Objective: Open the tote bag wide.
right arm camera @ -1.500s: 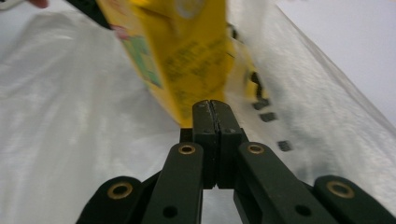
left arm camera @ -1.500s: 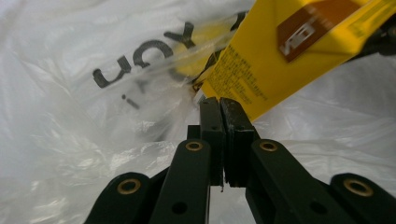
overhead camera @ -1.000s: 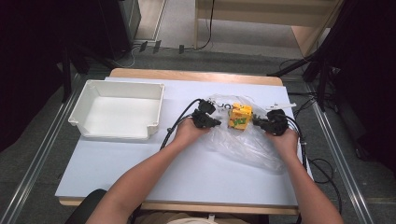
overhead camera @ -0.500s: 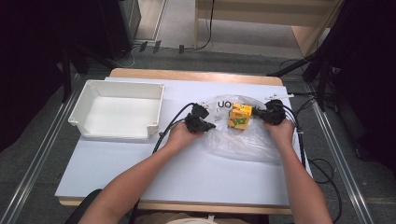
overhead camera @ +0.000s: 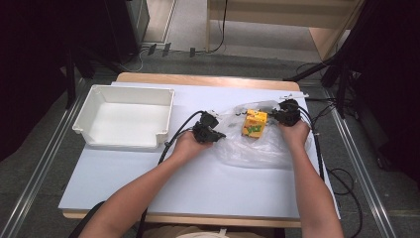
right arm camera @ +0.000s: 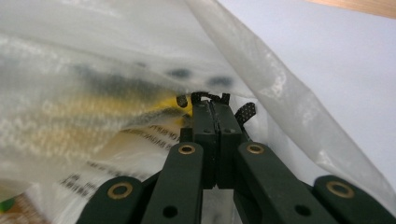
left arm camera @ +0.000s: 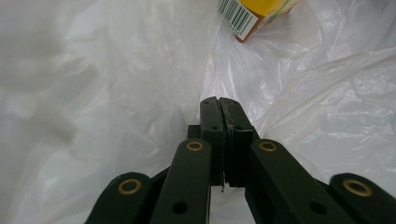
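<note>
A clear plastic bag (overhead camera: 257, 148) lies crumpled on the white table at the right of centre, with a yellow carton (overhead camera: 254, 124) standing in its mouth. My left gripper (overhead camera: 218, 135) is at the bag's left edge, shut on a fold of the film (left arm camera: 116, 70); the carton's barcode corner (left arm camera: 254, 14) shows just beyond it. My right gripper (overhead camera: 276, 115) is at the bag's far right edge, shut on the film (right arm camera: 93, 56) by its printed rim. Through that film the carton (right arm camera: 70, 135) shows as a yellow blur. The bag is spread between the two grippers.
An empty white tray (overhead camera: 89, 130) stands at the left of the table (overhead camera: 198, 188). Black cables trail from both grippers, one looping between the tray and my left hand. The table's wooden far edge (overhead camera: 208, 79) lies behind the bag.
My left gripper has drawn a little to the left, and my right gripper has moved toward the far edge. The bag's mouth is pulled wider between them; the carton has stayed put.
</note>
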A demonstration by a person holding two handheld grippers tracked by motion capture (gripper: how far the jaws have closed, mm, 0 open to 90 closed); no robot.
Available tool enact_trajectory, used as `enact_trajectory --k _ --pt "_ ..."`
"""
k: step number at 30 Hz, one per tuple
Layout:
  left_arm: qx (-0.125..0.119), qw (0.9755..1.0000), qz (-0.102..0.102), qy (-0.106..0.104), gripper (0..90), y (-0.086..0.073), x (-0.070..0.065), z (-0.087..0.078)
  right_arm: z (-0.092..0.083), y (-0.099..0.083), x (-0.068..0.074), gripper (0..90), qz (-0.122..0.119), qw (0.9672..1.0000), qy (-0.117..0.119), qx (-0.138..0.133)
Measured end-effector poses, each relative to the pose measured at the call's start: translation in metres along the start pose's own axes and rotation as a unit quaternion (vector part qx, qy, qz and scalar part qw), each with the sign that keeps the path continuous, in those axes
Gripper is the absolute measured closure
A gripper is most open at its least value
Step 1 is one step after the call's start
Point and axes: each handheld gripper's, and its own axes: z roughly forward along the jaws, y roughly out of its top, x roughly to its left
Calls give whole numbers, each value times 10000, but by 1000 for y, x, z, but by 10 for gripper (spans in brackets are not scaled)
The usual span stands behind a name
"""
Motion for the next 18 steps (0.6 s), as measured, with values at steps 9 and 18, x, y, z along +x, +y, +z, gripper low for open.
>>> enact_trajectory --k 9,18 --pt "-352 9993 68 -70 897 20 -8 -20 -33 8 23 900 -457 9978 484 -53" --pt "-580 9981 182 23 897 55 -7 -35 -63 5 39 900 -606 9949 763 -251"
